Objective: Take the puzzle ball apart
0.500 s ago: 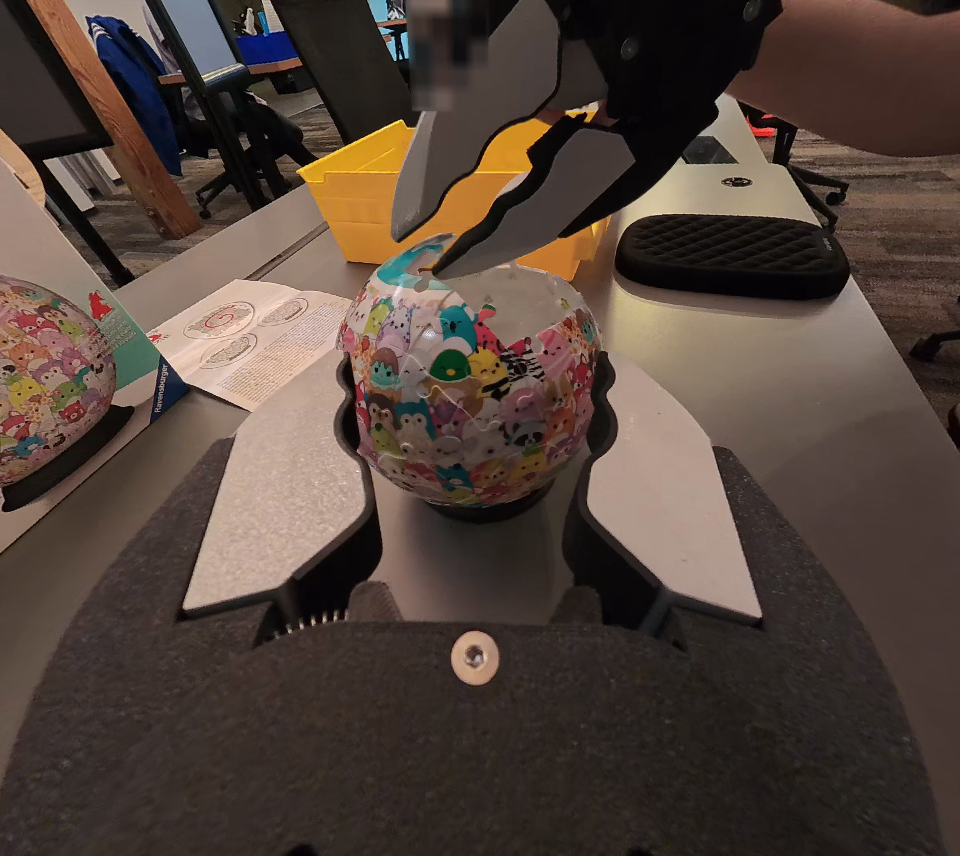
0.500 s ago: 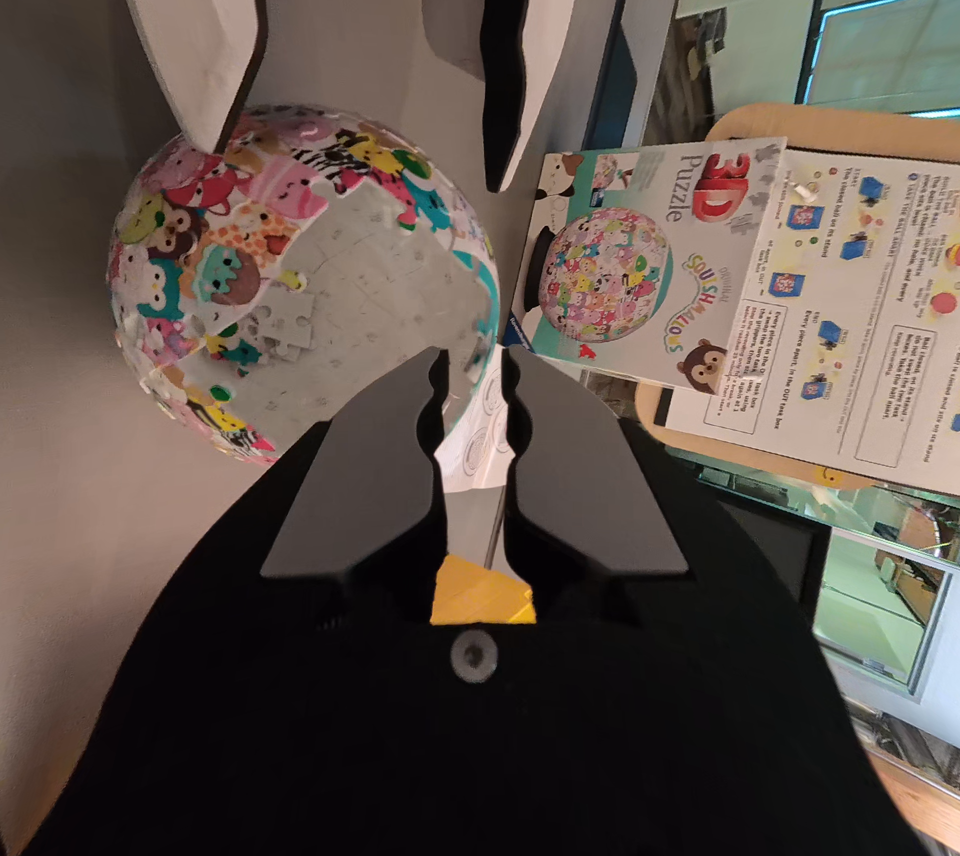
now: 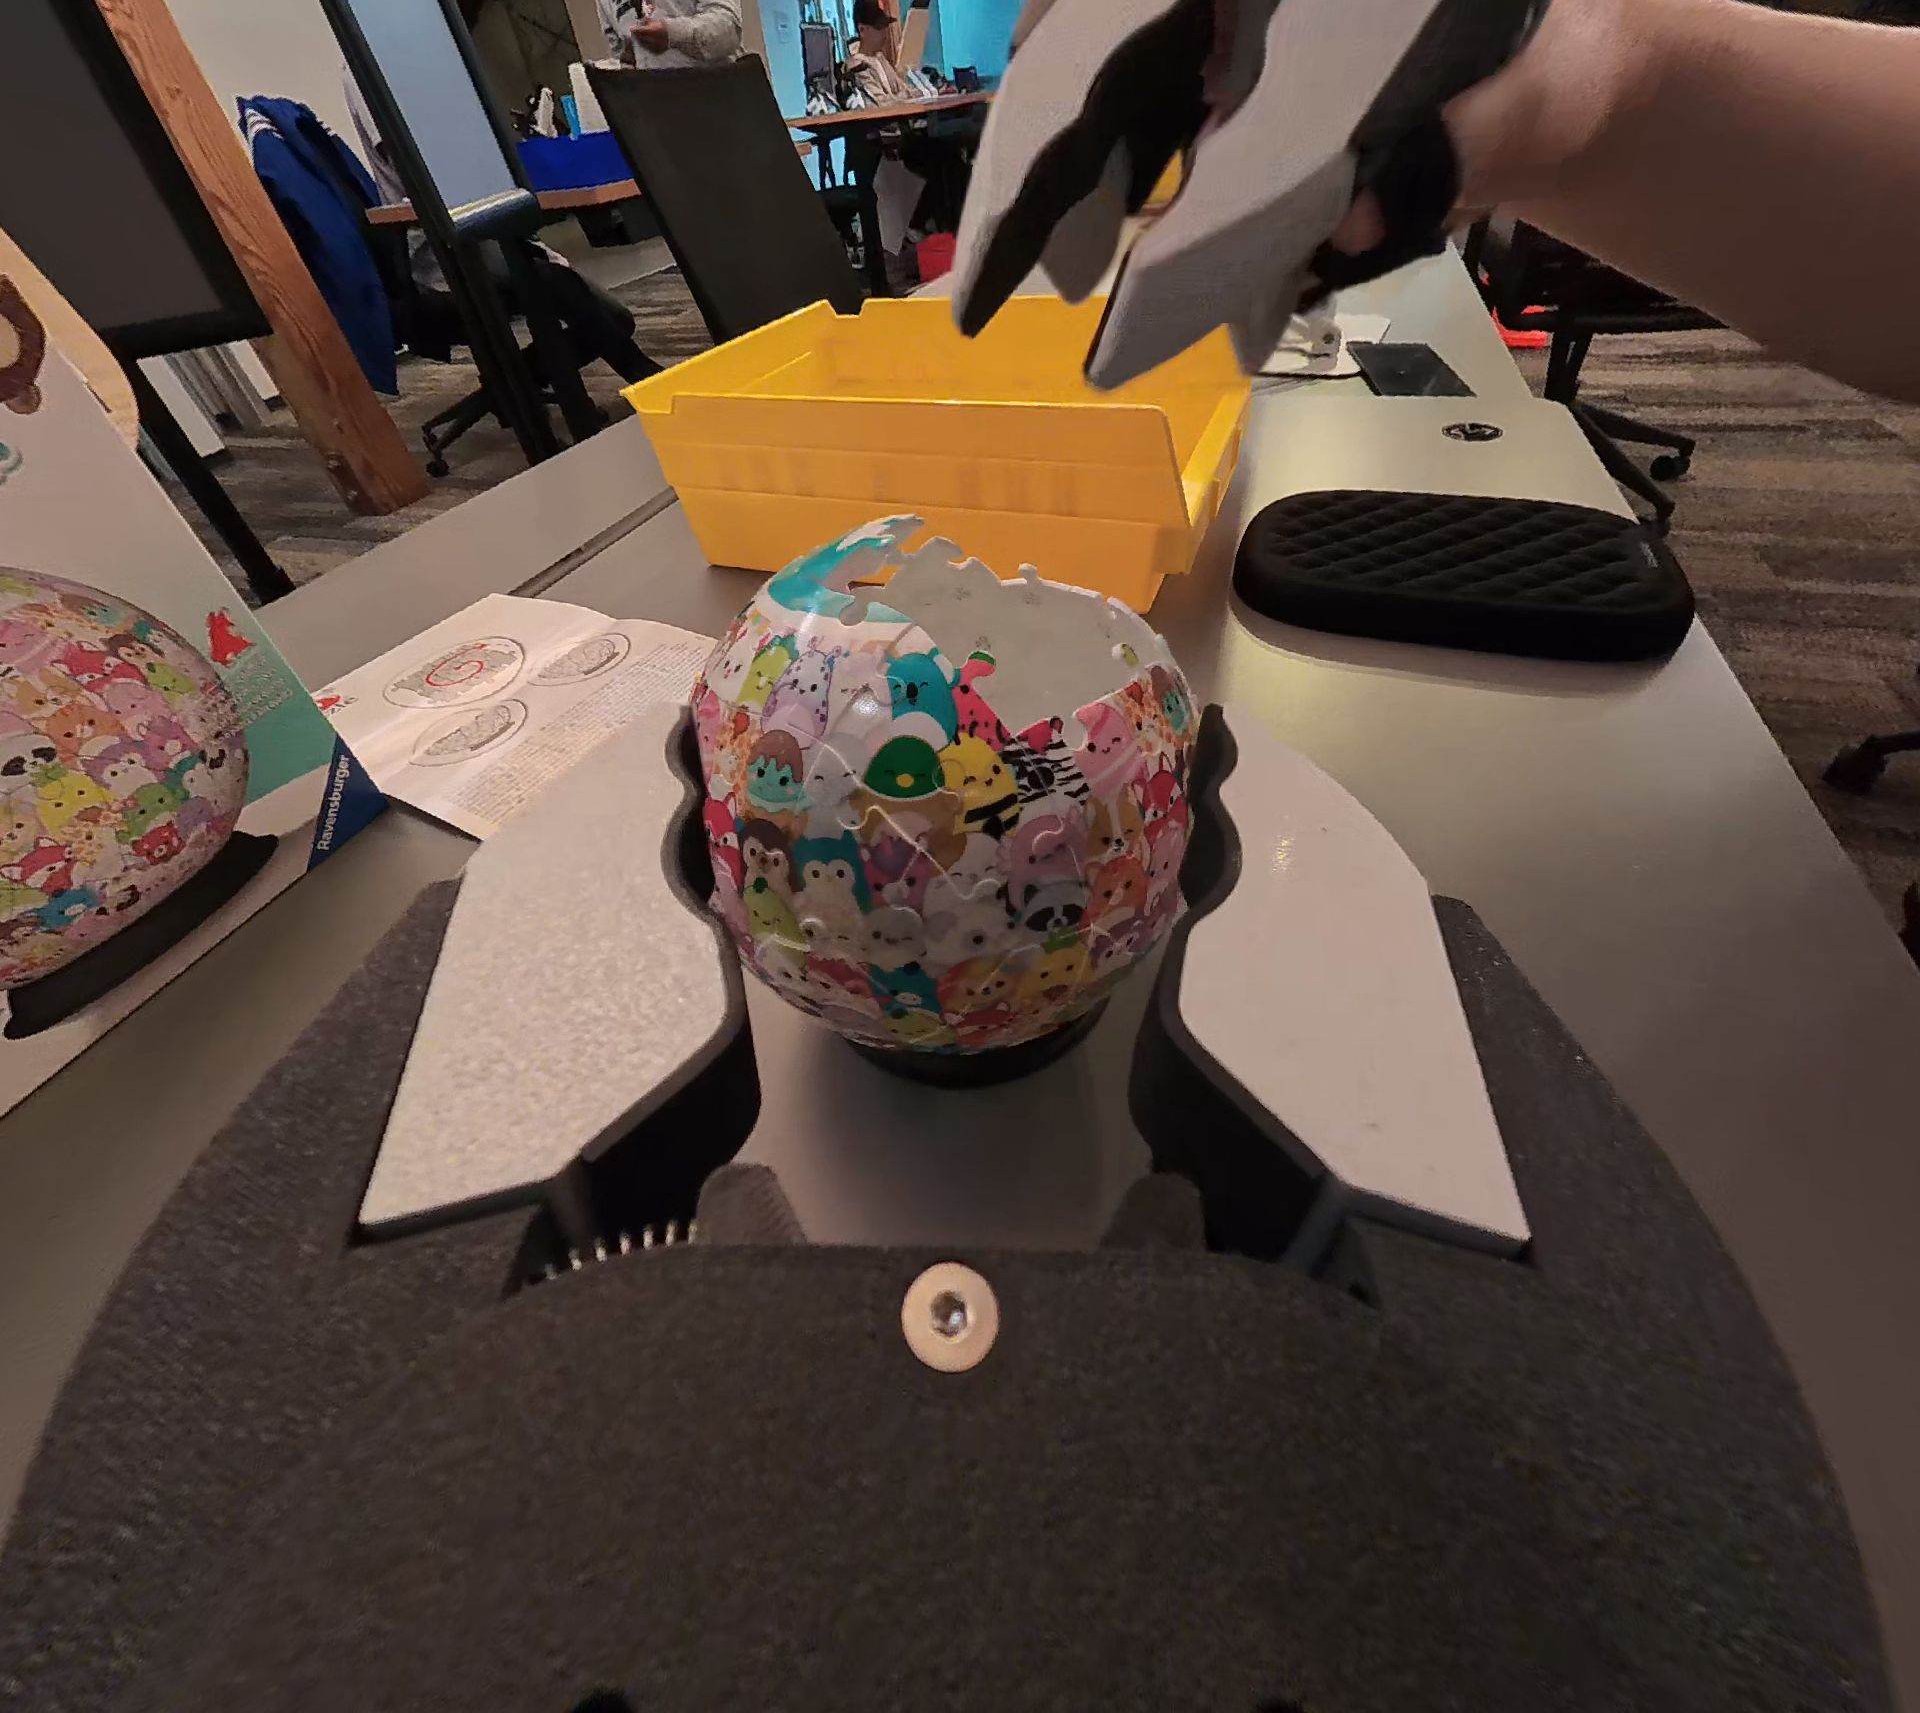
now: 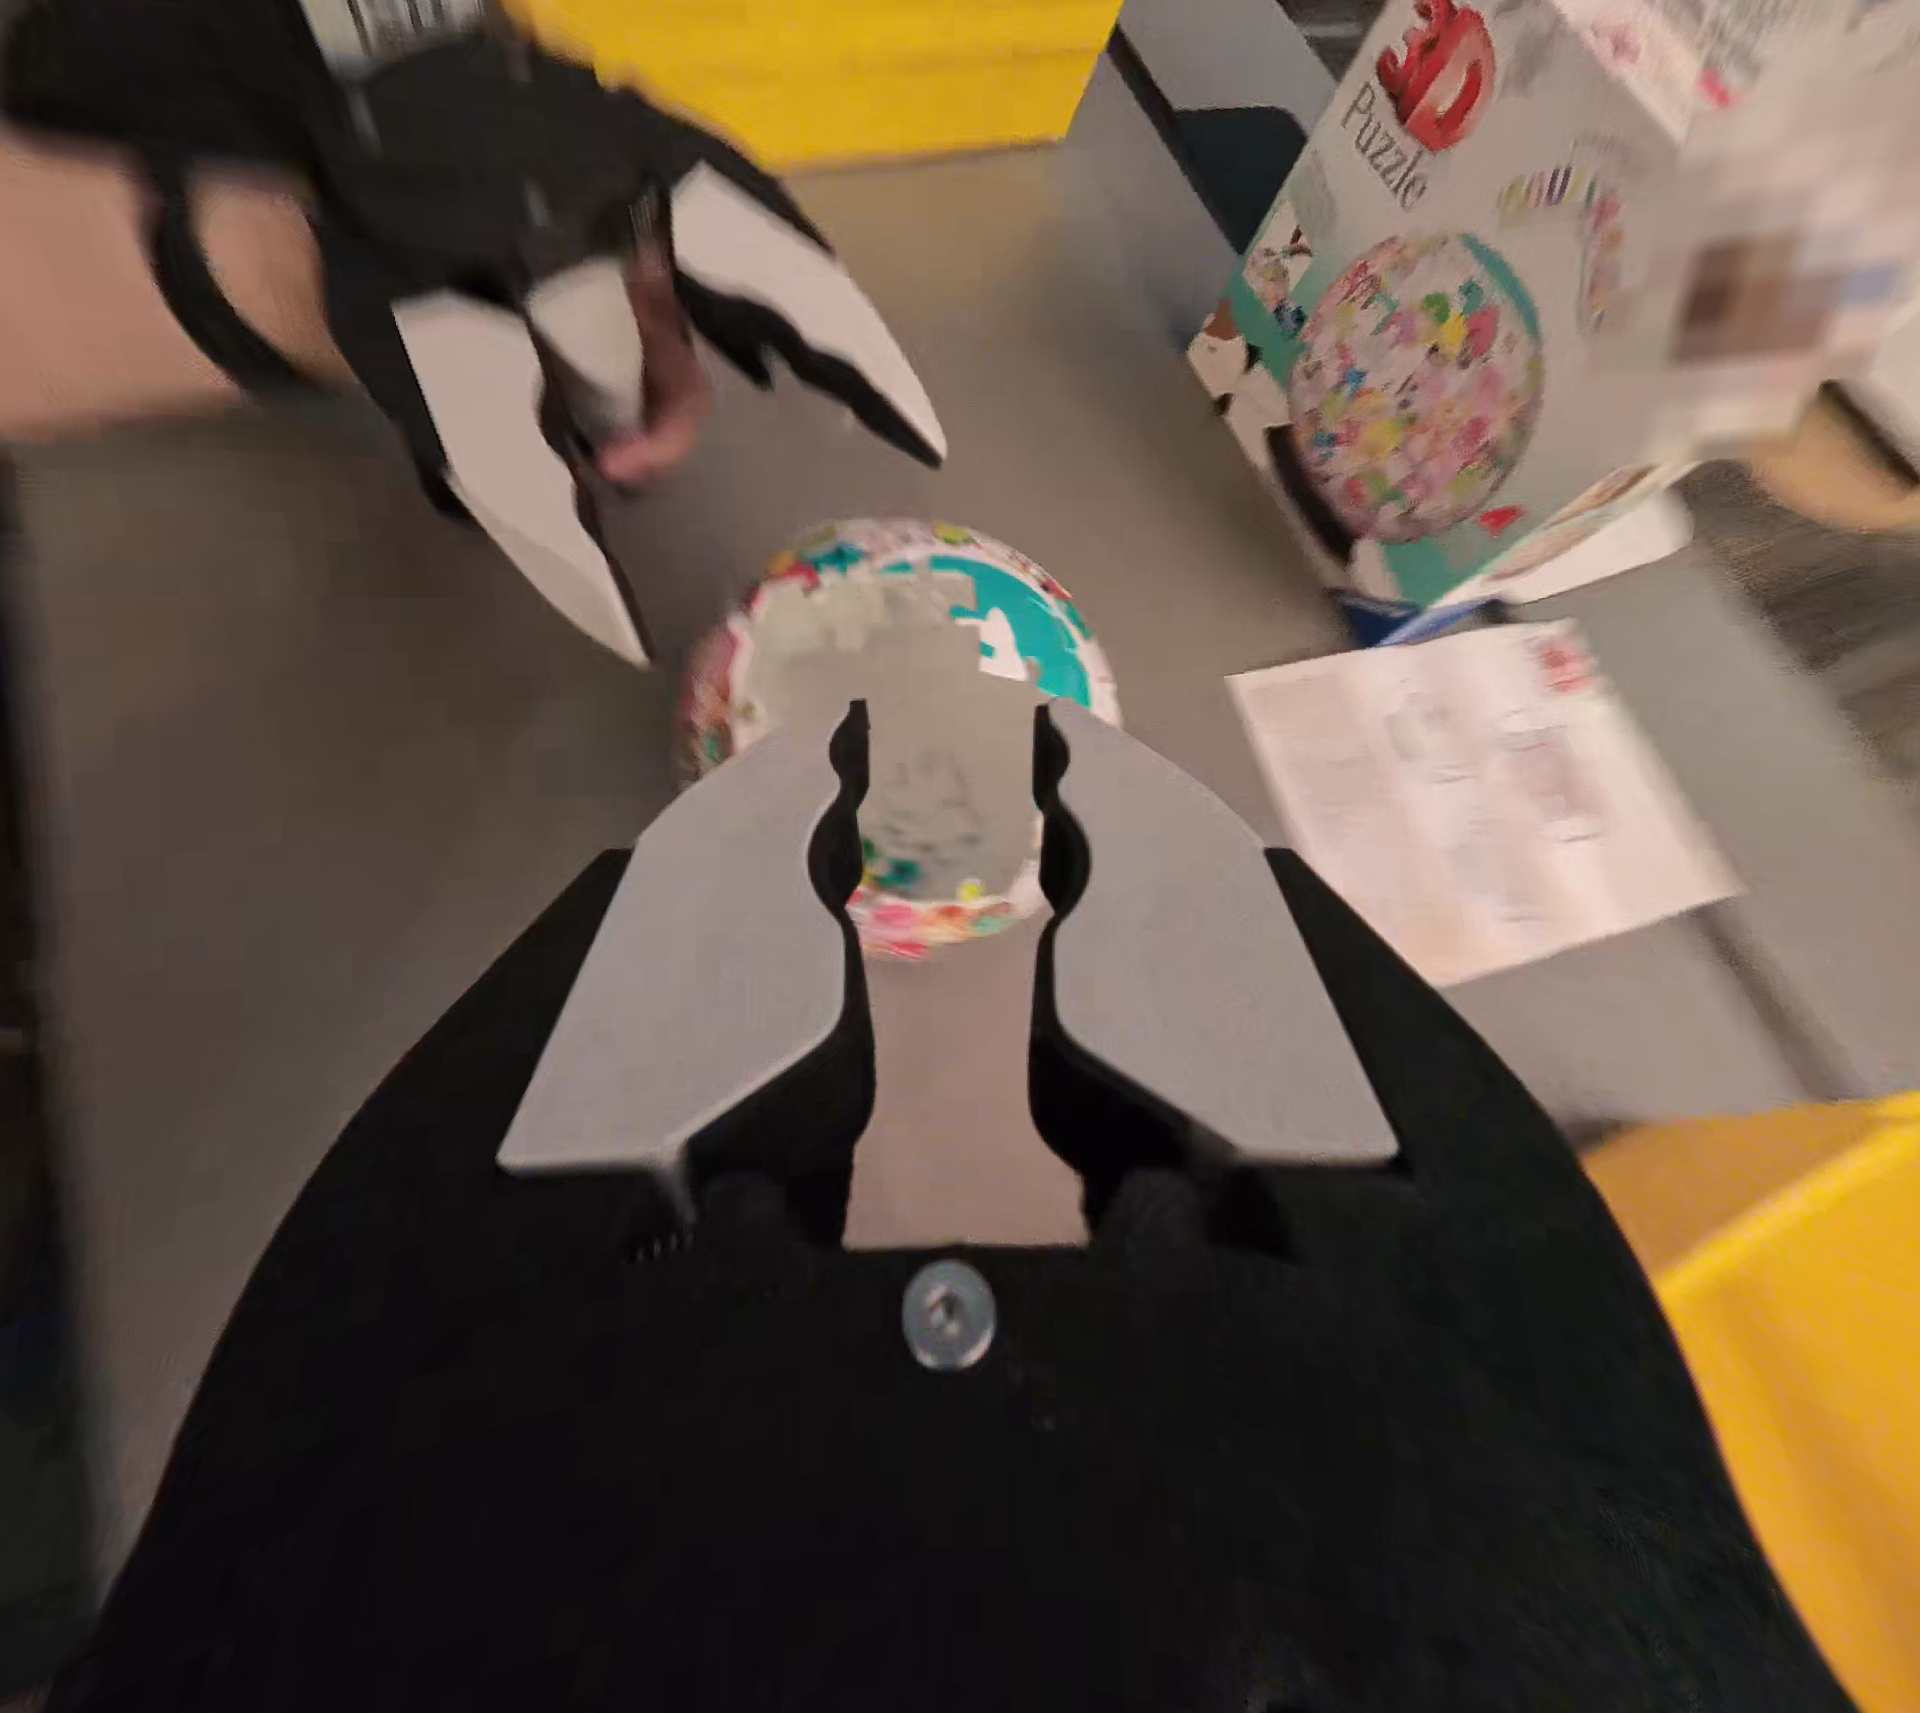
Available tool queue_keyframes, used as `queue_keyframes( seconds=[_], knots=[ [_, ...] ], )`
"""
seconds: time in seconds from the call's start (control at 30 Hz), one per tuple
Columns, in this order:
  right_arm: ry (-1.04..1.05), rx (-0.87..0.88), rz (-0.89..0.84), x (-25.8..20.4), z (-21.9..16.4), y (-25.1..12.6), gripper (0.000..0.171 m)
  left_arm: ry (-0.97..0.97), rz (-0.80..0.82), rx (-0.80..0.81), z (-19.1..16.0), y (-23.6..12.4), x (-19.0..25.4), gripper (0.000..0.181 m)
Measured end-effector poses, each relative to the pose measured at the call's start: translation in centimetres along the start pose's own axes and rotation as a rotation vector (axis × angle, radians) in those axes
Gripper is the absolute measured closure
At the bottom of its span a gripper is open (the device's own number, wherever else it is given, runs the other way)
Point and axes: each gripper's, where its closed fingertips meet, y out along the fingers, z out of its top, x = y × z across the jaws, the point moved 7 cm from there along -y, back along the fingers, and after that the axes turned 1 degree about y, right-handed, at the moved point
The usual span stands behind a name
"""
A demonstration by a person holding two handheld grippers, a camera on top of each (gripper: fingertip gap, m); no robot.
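Since puzzle ball point(image 3: 943, 816) thin, hollow shell: left gripper point(image 3: 951, 842) hugs sides gently; right gripper point(image 3: 1049, 349) parted, empty, should pinch jagged top rim.

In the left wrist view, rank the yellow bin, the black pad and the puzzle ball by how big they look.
1. yellow bin
2. puzzle ball, which sits nearer the camera, so its true rank is unsure
3. black pad, close in apparent size to the ball

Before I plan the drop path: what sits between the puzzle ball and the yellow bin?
Nothing: in the left wrist view, only bare grey table separates the puzzle ball from the yellow bin.
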Motion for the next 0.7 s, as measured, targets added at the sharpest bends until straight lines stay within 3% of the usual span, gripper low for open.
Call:
queue_keyframes(
  seconds=[0.13, 0.3, 0.47, 0.7],
  knots=[
    [0.559, 0.180, 0.252, 1.1, -0.2, -1.2, 0.135, -0.011, -0.003, 0.031, 0.1, 0.1, 0.1, 0.089],
    [0.901, 0.204, 0.337, 2.2, -1.4, -1.2, 0.136, -0.039, 0.001, 0.062, 0.0, 0.3, 0.2, 0.084],
    [1.124, 0.198, 0.431, 2.3, -1.9, -0.1, 0.136, -0.037, 0.000, 0.065, -0.4, 0.6, 0.4, 0.080],
    [1.215, 0.092, 0.377, 2.5, -2.7, 2.0, 0.132, -0.045, 0.000, 0.066, -0.7, 0.9, 0.1, 0.080]
  ],
)
